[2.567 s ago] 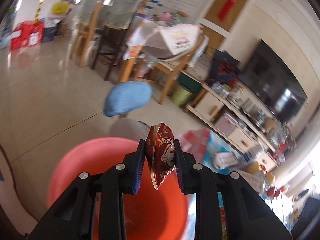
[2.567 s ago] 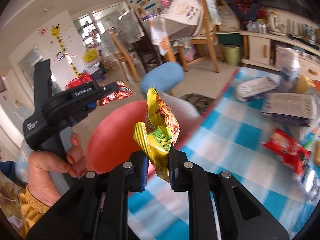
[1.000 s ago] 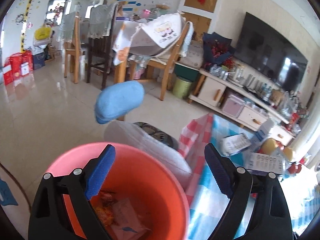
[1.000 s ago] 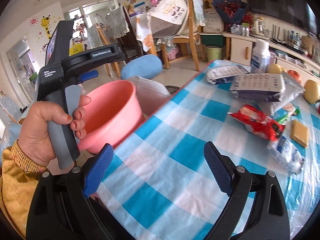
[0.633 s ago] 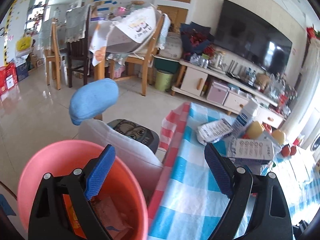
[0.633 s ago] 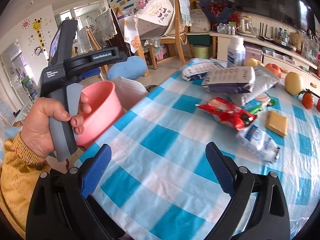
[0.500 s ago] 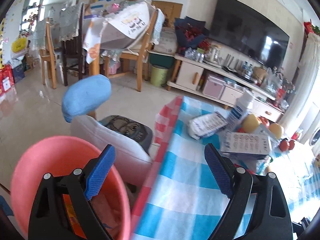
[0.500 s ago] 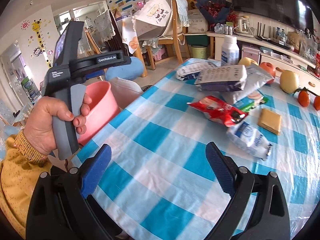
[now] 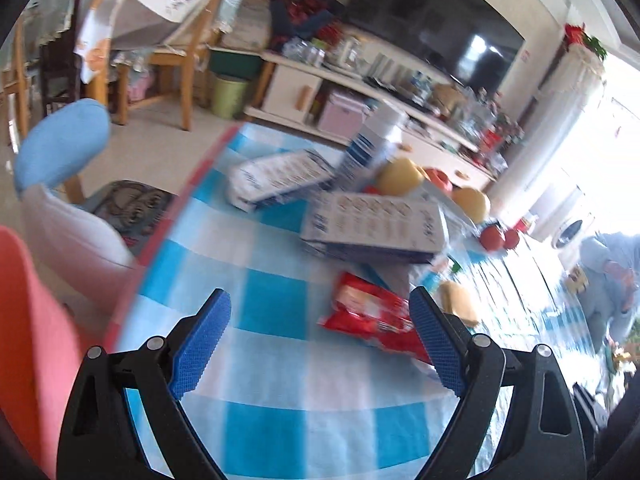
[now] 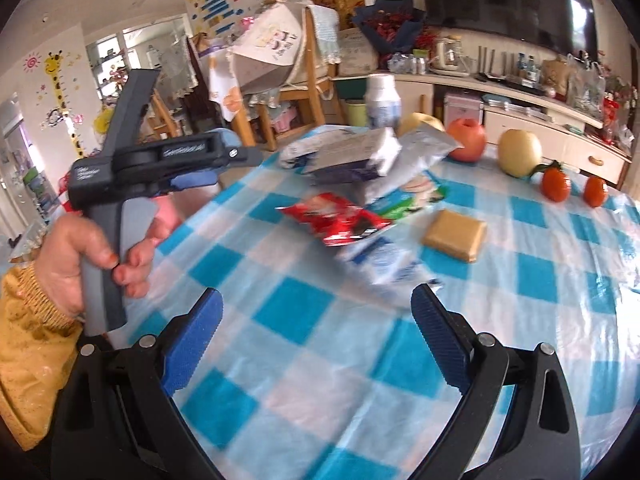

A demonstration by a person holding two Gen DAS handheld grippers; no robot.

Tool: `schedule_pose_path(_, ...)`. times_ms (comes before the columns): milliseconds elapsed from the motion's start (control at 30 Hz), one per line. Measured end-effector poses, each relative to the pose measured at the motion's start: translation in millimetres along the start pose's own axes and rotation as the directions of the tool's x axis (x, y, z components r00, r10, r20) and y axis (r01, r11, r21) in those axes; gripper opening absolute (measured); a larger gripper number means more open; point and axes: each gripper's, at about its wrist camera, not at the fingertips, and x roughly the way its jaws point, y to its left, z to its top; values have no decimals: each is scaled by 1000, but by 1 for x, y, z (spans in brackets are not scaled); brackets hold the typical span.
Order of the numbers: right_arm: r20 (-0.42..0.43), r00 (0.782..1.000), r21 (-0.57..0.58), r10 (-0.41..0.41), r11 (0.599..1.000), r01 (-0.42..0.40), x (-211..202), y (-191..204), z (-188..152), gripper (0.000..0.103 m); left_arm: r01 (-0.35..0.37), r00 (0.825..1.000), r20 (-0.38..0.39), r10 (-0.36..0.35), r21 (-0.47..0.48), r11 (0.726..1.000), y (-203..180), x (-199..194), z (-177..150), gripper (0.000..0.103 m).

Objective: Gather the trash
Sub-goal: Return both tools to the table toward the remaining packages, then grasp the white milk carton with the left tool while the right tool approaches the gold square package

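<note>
Surface: a table under a blue-and-white checked plastic cloth [image 10: 304,312] with a red border at its near edge.
Trash on the cloth: a crumpled red foil snack wrapper [image 10: 336,218] lies near the middle, a white-and-blue plastic packet [image 10: 384,260] just beside it, and a flat tan square packet [image 10: 454,234] a little apart.
Back of the table: white-and-blue boxes [image 9: 376,226] piled together, a white bottle [image 10: 383,106] behind them, then a red apple [image 10: 467,140], a yellow pear [image 10: 520,152] and two small orange fruits [image 10: 556,184].
Bin: a pink plastic bucket [image 9: 28,332] stands off the table's edge, at far left in the left wrist view.
Left gripper [image 9: 320,344]: blue pads spread wide, nothing between them, above the cloth; the red wrapper is just beyond its right pad.
Right gripper [image 10: 316,344]: pads wide apart and empty, over the cloth, short of the packets.
Hand [image 10: 92,248]: in a mustard knit sleeve, wrapped round the left tool's grey handle.
Room: wooden chairs [image 9: 188,52], a blue padded stool [image 9: 60,144], a low white cabinet [image 10: 552,136] with a dark television [image 9: 432,40] above it.
</note>
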Motion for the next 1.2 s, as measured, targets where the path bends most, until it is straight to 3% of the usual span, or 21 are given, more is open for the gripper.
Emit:
schedule_pose_path(200,-38,999,58,-19,998,21,14,-39,3,96,-14,1000,-5,14,51,999,-24,19,3,90)
schedule_pose_path(367,-39,999,124,-16,992,20,24,-68,11,96,-37,997,66,31,82,996,-31,25,23,90)
schedule_pose_path(500,-35,998,140,-45,989,50,34,-90,19,96,-98,987,135,92,38,994,-24,38,44,90)
schedule_pose_path(733,-60,996,149,-73,986,81,56,-116,28,96,-228,963,136,233,-52,972,10,81,80,90)
schedule_pose_path(867,-64,996,162,-56,985,66,62,-124,31,96,-292,946,147,290,-6,956,24,96,109,90)
schedule_pose_path(1033,-62,997,145,-46,988,55,66,-122,33,96,-289,956,74,282,108,951,28,127,135,90)
schedule_pose_path(1200,-72,996,127,-53,990,62,70,-119,32,96,-237,969,-39,245,156,959,32,167,131,90)
